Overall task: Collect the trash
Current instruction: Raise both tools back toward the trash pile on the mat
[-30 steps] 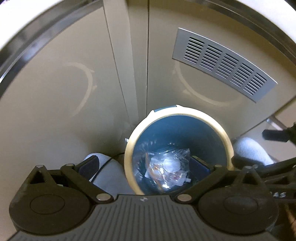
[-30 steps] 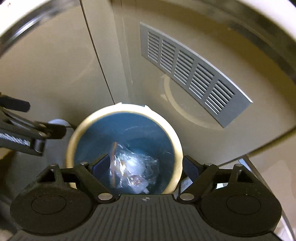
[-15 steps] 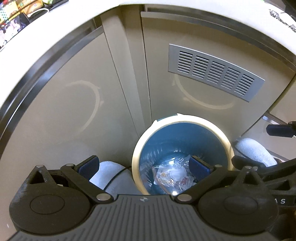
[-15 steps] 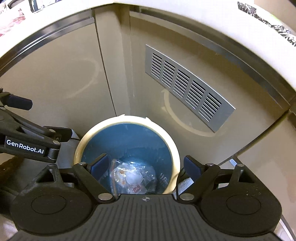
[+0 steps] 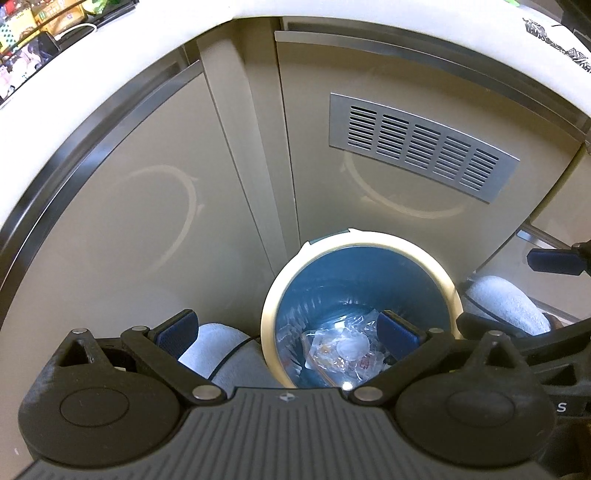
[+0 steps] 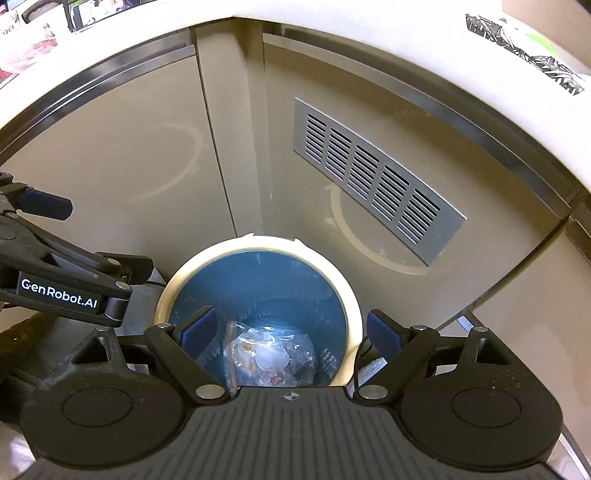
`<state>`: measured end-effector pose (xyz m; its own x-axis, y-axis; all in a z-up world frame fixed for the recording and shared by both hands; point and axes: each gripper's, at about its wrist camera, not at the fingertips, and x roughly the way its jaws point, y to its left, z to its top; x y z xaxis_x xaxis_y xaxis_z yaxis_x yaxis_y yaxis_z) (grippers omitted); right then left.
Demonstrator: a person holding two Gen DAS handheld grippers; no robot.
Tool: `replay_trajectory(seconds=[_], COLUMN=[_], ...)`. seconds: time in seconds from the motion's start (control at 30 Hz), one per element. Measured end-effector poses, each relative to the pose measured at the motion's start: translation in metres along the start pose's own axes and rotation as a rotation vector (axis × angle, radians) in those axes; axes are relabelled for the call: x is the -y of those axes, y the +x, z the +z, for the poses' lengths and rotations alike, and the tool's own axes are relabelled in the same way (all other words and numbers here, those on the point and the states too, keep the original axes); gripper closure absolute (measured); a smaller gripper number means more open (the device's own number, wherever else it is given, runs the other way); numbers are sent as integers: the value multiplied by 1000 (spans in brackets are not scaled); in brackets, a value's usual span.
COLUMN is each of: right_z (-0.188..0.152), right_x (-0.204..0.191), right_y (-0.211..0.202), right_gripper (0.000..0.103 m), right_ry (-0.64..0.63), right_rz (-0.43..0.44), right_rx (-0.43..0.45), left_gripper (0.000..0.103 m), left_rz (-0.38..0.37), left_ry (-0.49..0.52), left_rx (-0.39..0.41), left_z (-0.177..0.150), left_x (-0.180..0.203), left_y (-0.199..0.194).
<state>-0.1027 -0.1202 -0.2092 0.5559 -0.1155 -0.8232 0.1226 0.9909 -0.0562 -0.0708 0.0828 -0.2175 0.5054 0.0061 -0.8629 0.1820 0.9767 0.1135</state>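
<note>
Trash bin [image 5: 364,258] sits low and centre in my left view, cream rim around a blue liner, and down at its bottom lies a crumpled clear plastic bag [image 5: 341,350] of wrappers. In my right view the same bin [image 6: 255,247] fills the lower middle, the bag [image 6: 267,356] again at the bottom.

My left gripper [image 5: 288,328] is spread wide, blue pads far apart, nothing between them; the right-hand pad shows over the bin's mouth, the left-hand one over a pale grey-white cloth-like bundle [image 5: 218,347] just left of the bin. I can't tell whether either pad touches anything.

My right gripper [image 6: 291,330] is spread wide too and holds nothing; its left pad shows over the bin's opening, its right pad just outside the rim. Both grippers point steeply down at the bin, side by side. The left gripper's black linkage [image 6: 66,277], lettered GenRobot.AI, enters the right view at mid left, and a blue pad of the right gripper [image 5: 554,260] pokes in at the right edge of the left view.

Behind the bin stand glossy beige cabinet doors [image 5: 147,206] with a silver slotted vent [image 5: 421,151] at upper right. A white tabletop [image 5: 92,48] edge arcs across the top, with colourful packets [image 5: 33,22] in the upper left corner.
</note>
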Motion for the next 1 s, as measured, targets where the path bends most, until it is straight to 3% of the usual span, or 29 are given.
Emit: replay_trajectory(seconds=[0.3, 0.4, 0.6, 0.77, 0.87, 1.0], right_z=[0, 4, 30, 66, 92, 132], right_x=[0, 0, 10, 30, 51, 89], right_y=[0, -8, -53, -97, -108, -98], right_gripper=[14, 14, 14, 11, 7, 5], right_ry=[-3, -16, -32, -8, 35, 117], right_rz=[3, -2, 5, -11, -80, -176], right_rx=[2, 41, 218, 444, 571, 663], left_gripper=[0, 0, 0, 0, 0, 0], left_rz=[-17, -17, -62, -16, -16, -13], left_ry=[7, 0, -69, -129, -187, -224], left_rx=[8, 21, 111, 223, 267, 310], left_z=[0, 3, 31, 72, 97, 144], left_x=[-2, -6, -24, -39, -49, -51], left_y=[1, -4, -36, -67, -79, -87])
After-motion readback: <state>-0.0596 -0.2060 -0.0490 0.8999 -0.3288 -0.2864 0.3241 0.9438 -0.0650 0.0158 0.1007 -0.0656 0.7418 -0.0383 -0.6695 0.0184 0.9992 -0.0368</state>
